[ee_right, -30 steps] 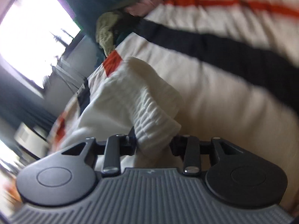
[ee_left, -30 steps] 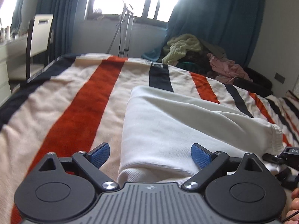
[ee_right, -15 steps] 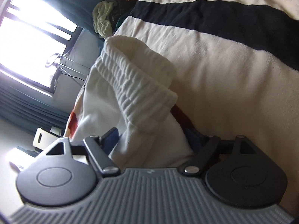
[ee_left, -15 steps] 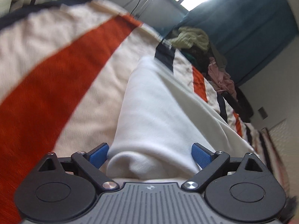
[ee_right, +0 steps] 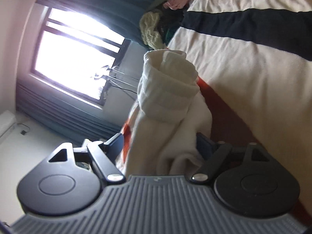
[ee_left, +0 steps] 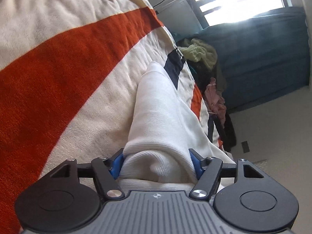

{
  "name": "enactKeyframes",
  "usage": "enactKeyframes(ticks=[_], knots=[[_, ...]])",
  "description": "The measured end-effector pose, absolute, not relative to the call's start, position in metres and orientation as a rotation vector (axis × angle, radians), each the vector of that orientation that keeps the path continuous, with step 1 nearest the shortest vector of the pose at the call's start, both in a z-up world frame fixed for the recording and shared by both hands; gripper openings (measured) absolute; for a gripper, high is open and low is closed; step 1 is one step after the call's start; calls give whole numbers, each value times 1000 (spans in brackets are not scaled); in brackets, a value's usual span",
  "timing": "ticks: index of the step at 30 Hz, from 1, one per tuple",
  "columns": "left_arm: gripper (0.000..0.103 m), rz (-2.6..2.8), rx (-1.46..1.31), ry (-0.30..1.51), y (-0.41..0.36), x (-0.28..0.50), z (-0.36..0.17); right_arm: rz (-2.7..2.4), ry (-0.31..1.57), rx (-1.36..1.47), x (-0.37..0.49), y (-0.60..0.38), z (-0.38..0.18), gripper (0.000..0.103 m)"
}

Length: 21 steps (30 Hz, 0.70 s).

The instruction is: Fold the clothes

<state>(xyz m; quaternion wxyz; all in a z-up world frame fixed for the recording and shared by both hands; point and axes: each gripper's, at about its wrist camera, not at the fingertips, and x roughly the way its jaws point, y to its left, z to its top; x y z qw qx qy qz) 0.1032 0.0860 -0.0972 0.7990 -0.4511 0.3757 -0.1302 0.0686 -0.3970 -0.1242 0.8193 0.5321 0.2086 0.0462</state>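
A white knit garment (ee_left: 158, 115) lies folded lengthwise on a striped bedspread (ee_left: 58, 74). My left gripper (ee_left: 156, 165) is shut on a thick bunch of its ribbed near edge, blue pads pressing both sides. My right gripper (ee_right: 161, 146) is shut on another part of the same white garment (ee_right: 165, 101); its ribbed cuff or hem stands up above the jaws. Both views are strongly tilted.
A heap of other clothes, pale green (ee_left: 202, 52) and pink (ee_left: 214, 97), lies at the far end of the bed by the blue curtains (ee_left: 263, 58). A bright window (ee_right: 78, 62) is behind. The bedspread (ee_right: 253, 68) stretches to the right of the garment.
Both grippers have closed on the garment's near end. Both have rolled to steep tilts, and the right end of the cloth has come up off the bed.
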Motion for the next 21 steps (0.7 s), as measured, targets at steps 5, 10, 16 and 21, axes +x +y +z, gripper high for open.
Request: enactKeyframes(ticks=[5,10,16,21], knots=[[77,-280,-953,837,83,109,-102,-23,650,1079,84,-393,-147,72],[81,-297,-913,858,78,116,-101,-34,677,992,91,-380,-145,73],[71,-282,-907,845,78,119,-98,-26,607,1017,86,-381,-135,40],[56,-296,-893,801,77,115,-90,-3,532,960,77,-379,-119,29]])
